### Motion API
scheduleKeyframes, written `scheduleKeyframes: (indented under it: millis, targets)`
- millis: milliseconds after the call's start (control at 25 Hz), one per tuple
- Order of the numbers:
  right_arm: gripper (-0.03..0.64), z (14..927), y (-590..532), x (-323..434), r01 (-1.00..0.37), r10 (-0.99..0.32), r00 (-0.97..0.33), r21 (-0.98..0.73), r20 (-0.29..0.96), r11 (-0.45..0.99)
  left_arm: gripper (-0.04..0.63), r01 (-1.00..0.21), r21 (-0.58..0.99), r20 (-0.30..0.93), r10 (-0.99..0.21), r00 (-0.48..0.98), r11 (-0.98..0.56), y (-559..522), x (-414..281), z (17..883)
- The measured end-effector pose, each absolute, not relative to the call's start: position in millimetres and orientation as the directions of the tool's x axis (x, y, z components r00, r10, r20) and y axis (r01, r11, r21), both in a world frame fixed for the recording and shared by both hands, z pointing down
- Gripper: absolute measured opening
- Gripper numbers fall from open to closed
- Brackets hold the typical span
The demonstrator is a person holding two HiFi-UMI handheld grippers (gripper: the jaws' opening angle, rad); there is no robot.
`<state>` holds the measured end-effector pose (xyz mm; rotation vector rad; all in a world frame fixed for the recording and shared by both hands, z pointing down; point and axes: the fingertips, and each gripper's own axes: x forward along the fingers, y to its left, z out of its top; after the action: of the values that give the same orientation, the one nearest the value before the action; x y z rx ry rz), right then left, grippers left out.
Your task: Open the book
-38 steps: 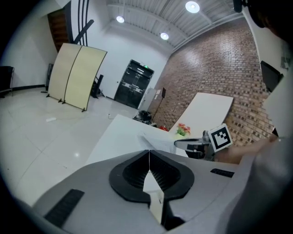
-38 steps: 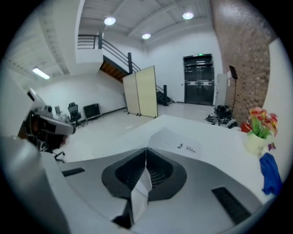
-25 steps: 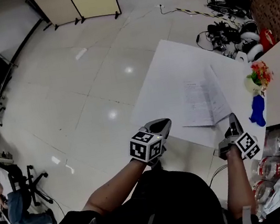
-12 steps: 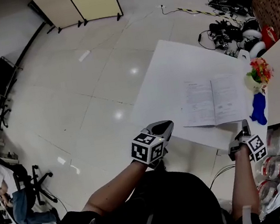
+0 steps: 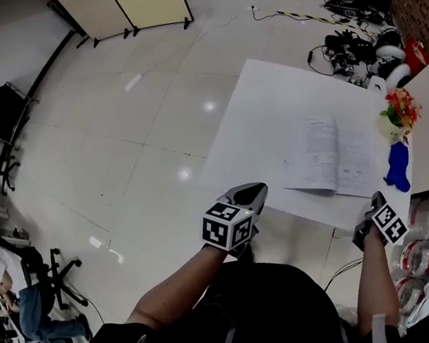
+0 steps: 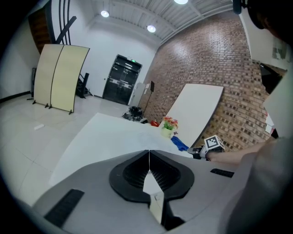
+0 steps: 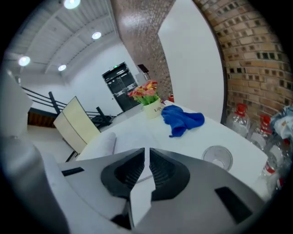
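left tongs [image 6: 149,154] pinched shut, nothing in them; flower pot [image 6: 168,128] and blue cloth [image 6: 180,144] at 1 o'clock on the white surface [image 6: 105,137]

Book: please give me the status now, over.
Both shut, empty: left gripper short of the table, right gripper at its near edge. Book lies open on the table. Blue cloth beside it, not blocking.

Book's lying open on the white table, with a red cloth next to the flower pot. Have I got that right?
Not quite: the cloth is blue, not red, as the right gripper view shows plainly. The rest holds in the head view: the book lies open on the white table, and the cloth sits next to the flower pot.
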<state>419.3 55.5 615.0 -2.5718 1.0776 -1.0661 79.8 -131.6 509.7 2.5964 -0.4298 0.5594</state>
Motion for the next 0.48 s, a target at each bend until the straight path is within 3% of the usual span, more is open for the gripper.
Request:
scheduleKeyframes:
  millis: [160,480]
  targets:
    - [0.008,605,15,382,-0.766,-0.742,0.331,-0.293,0.583,-0.572,0.004,-0.366,0.36,0.446,-0.187,0.875,-0.858,-128,89,509]
    - [0.008,569,-1,364,-0.823,-0.802,0.293,-0.29,0.521,-0.488,0.005,-0.356,0.344,0.424,-0.195,0.885,-0.869,-124,97,499]
